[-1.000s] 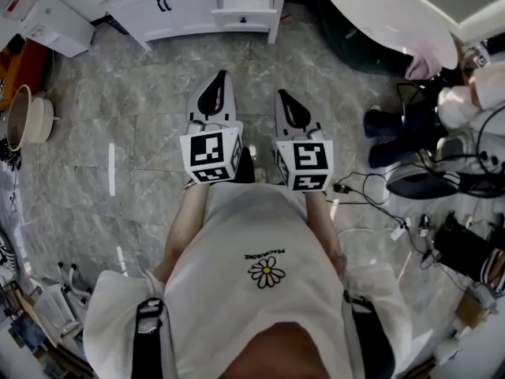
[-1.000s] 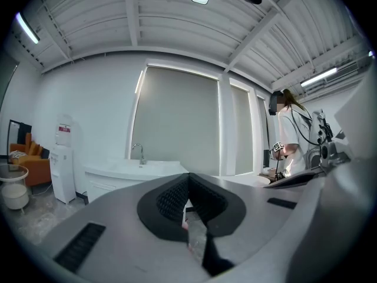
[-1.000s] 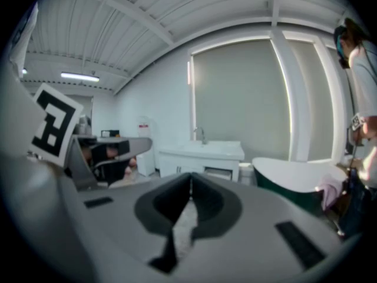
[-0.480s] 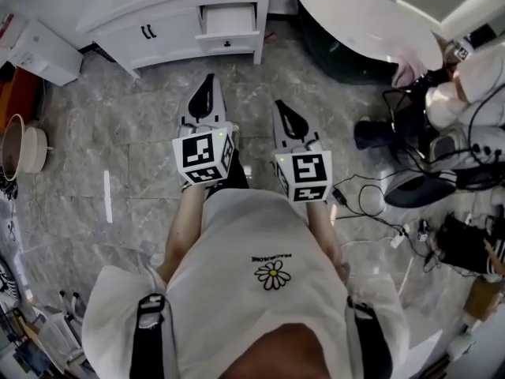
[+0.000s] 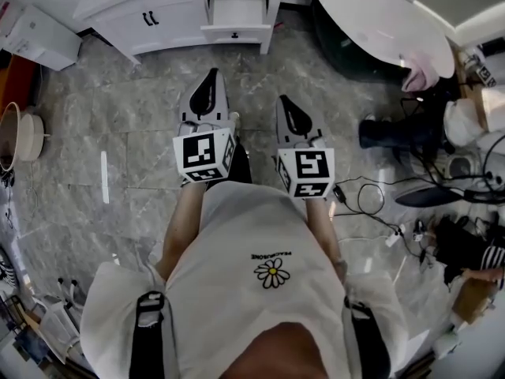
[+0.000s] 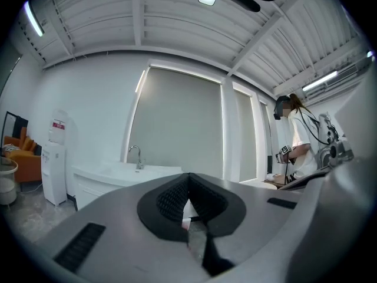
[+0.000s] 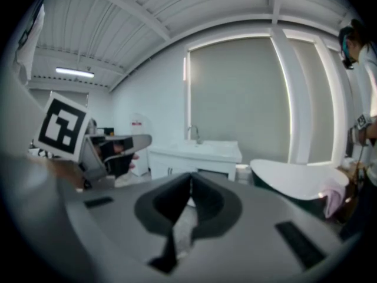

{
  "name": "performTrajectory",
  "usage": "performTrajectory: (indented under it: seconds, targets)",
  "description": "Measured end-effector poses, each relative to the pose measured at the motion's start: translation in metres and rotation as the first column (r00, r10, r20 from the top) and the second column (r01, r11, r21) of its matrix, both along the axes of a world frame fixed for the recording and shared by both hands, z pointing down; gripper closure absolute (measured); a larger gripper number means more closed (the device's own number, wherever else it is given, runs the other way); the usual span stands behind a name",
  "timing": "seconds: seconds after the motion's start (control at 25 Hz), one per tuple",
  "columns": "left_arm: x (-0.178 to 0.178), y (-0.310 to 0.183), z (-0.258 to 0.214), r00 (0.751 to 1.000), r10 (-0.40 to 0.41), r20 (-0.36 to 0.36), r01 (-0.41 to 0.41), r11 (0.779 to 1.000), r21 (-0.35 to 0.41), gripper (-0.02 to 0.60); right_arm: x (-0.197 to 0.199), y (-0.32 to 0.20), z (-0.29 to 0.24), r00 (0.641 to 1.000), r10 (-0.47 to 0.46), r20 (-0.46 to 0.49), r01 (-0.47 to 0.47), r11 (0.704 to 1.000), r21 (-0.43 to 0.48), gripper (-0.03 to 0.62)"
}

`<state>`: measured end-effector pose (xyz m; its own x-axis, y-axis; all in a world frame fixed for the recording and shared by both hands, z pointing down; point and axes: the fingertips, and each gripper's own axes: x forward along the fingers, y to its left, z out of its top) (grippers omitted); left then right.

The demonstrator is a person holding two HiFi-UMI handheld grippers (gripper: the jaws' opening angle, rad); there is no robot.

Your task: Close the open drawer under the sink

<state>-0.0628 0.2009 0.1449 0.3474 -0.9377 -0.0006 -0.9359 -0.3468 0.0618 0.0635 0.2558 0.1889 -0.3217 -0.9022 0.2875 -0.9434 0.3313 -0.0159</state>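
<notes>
Looking down in the head view, two grippers are counted: the left gripper (image 5: 211,77) and the right gripper (image 5: 284,103), side by side above the marble floor (image 5: 118,109), each carrying one marker cube. One white vanity cabinet (image 5: 177,22) stands at the top edge, with two black door handles (image 5: 150,18) and one open drawer (image 5: 235,10) pulled out at its right end. The drawer lies ahead of both sets of jaws and well apart from them, on a line that falls between the two grippers. One white bathtub (image 5: 371,18) sits to the right. In the left gripper view, the jaws are clenched together with nothing between them; one faucet (image 6: 136,156) shows above the vanity beyond, and the drawer cannot be made out behind the jaws. In the right gripper view, the jaws are likewise pressed together and empty; the vanity appears just above the jaw tips, well apart from them, and the left gripper shows at the left side.
</notes>
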Motion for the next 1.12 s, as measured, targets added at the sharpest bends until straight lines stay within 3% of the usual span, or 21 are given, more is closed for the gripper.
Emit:
performTrajectory:
  seconds: [0.28,0.68,1.12]
  targets:
    - [0.012,-0.065,0.017,0.999,0.035,0.013,-0.034,0.999,-0.022,0.559,0.0,-0.057,0.012,1.0,0.018,0.009,-0.017,0.999,-0.046,0.565]
    - [0.016,-0.185,0.031,0.996,0.088,-0.018,-0.09,0.992,-0.088,0.56,-0.01,-0.19,0.006,0.999,0.036,0.022,-0.034,0.996,-0.081,0.565]
    - [-0.011,-0.31,0.011,0.995,0.101,0.02,-0.1,0.994,-0.039,0.56,-0.037,-0.299,-0.004,0.998,0.058,-0.005,-0.058,0.994,-0.091,0.565]
